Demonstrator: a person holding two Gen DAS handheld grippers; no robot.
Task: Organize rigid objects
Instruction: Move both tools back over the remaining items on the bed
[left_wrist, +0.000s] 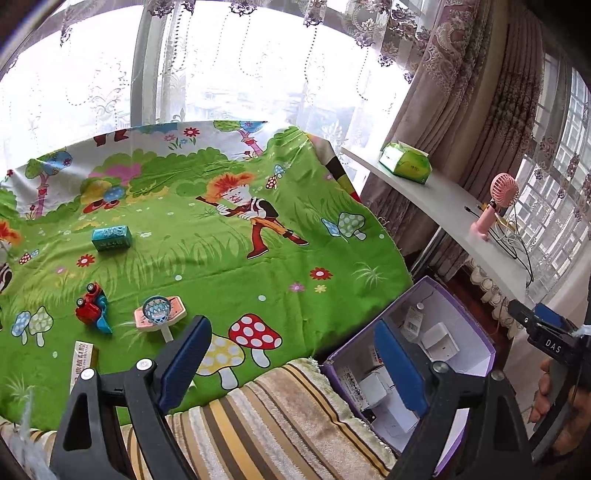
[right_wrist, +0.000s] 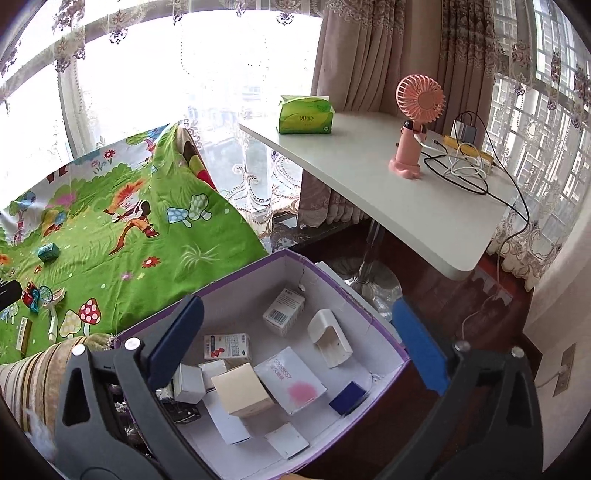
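Left gripper (left_wrist: 291, 360) was spread wide, nothing between its blue pads; it hung over the striped cushion (left_wrist: 280, 417) at the near edge of the cartoon cloth (left_wrist: 229, 273). Ahead and left of its left finger lay the toy basketball hoop (left_wrist: 159, 314), and just left of that the red toy truck (left_wrist: 90, 306), tipped on its side. Further ahead and left sat the teal box (left_wrist: 111, 238), well apart from both. A narrow white-and-brown box (left_wrist: 83, 360) lay just beside the left finger's outer side. To the right, behind the right finger, stood the purple box (left_wrist: 458, 306), open, with small white cartons inside.

Right gripper (right_wrist: 299, 347) was also spread fully, holding nothing; the jaws straddled the purple box (right_wrist: 332, 280) from above. Between the fingers, inside the box: a barcode carton (right_wrist: 283, 310) at the far side, a white plastic holder (right_wrist: 330, 338) right of it, a red-and-white carton (right_wrist: 227, 346) near the left finger, a tan cube box (right_wrist: 242, 393) closer in, a white box with a pink blot (right_wrist: 291, 380) beside that, and a dark blue small box (right_wrist: 349, 397) by the right wall. Contact between these items was unclear in places.

Far right of the right gripper stood a white table (right_wrist: 369, 177) carrying a green tissue pack (right_wrist: 304, 114), a pink fan (right_wrist: 413, 125) and tangled cables (right_wrist: 465, 166).
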